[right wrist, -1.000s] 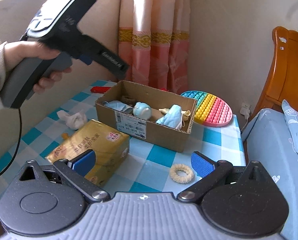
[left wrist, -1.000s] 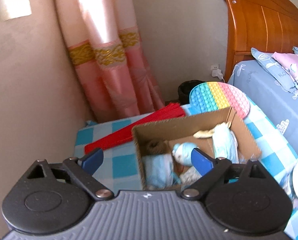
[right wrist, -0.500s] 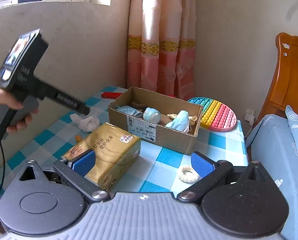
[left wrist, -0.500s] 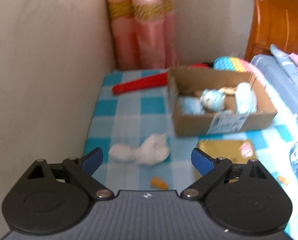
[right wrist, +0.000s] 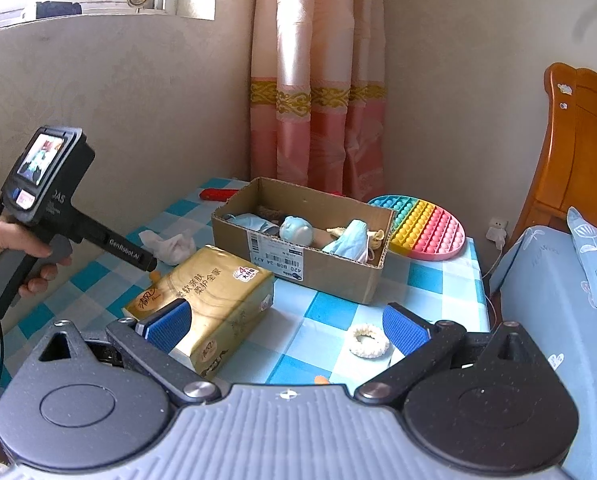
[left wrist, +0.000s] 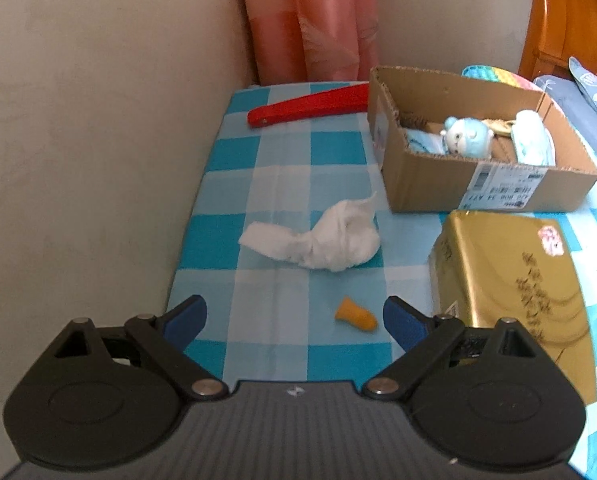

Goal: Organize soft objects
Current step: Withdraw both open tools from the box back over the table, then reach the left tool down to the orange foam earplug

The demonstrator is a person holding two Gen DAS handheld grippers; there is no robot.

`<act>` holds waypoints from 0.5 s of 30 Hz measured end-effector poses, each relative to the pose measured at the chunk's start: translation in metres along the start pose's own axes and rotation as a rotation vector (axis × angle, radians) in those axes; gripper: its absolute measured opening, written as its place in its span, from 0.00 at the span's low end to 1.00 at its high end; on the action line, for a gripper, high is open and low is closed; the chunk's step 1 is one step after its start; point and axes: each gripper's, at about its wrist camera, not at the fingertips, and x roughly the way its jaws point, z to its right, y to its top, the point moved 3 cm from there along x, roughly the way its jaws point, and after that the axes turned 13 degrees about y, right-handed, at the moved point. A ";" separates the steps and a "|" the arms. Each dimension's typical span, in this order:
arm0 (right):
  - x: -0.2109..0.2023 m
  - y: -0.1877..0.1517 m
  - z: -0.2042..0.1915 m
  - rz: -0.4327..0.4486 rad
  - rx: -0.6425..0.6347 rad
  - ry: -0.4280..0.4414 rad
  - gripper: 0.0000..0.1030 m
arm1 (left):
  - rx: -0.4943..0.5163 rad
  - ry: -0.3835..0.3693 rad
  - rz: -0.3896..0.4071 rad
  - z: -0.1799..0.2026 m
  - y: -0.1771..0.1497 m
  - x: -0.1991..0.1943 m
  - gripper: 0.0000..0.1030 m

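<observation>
A crumpled white cloth (left wrist: 318, 238) lies on the blue checked tablecloth (left wrist: 286, 152), also seen in the right wrist view (right wrist: 168, 242). My left gripper (left wrist: 294, 320) is open and empty, hovering just short of the cloth, with a small orange foam piece (left wrist: 356, 315) between its fingers. A cardboard box (left wrist: 450, 188) holds a blue plush toy (left wrist: 468, 136) and pale blue fabric (left wrist: 532, 142); it shows too in the right wrist view (right wrist: 322, 268). My right gripper (right wrist: 286, 324) is open and empty over the table's near side, with a white scrunchie (right wrist: 367, 340) beside its right finger.
A gold tissue pack (left wrist: 506, 280) (right wrist: 210, 292) lies in front of the box. A red folded fan (left wrist: 310, 109) lies at the back by the pink curtain (right wrist: 318, 80). A rainbow pop-it mat (right wrist: 422, 226) sits right of the box. Wall at left, bed (right wrist: 554, 300) at right.
My left gripper has pulled back from the box, dropped lower and now points down at the white cloth and orange piece. My right gripper has barely moved.
</observation>
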 end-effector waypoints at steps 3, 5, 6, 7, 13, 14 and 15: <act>0.001 0.000 0.001 -0.003 0.007 0.007 1.00 | -0.006 -0.004 -0.006 -0.003 -0.007 0.005 0.90; 0.004 0.000 0.001 -0.008 0.004 0.009 1.00 | -0.013 0.005 -0.007 -0.006 -0.011 0.007 0.89; 0.005 0.000 0.000 -0.011 0.003 0.010 1.00 | -0.013 0.007 -0.002 -0.007 -0.013 0.007 0.88; 0.006 0.000 0.000 -0.014 0.002 0.011 1.00 | -0.011 0.008 0.005 -0.008 -0.015 0.007 0.87; 0.015 0.000 0.000 -0.033 0.000 0.015 1.00 | 0.052 -0.001 0.063 -0.007 -0.026 0.008 0.69; 0.016 0.000 0.000 -0.036 0.000 0.016 1.00 | 0.057 -0.009 0.063 -0.006 -0.027 0.009 0.62; 0.017 0.000 -0.001 -0.040 0.001 0.015 1.00 | 0.056 -0.022 0.062 -0.006 -0.028 0.010 0.52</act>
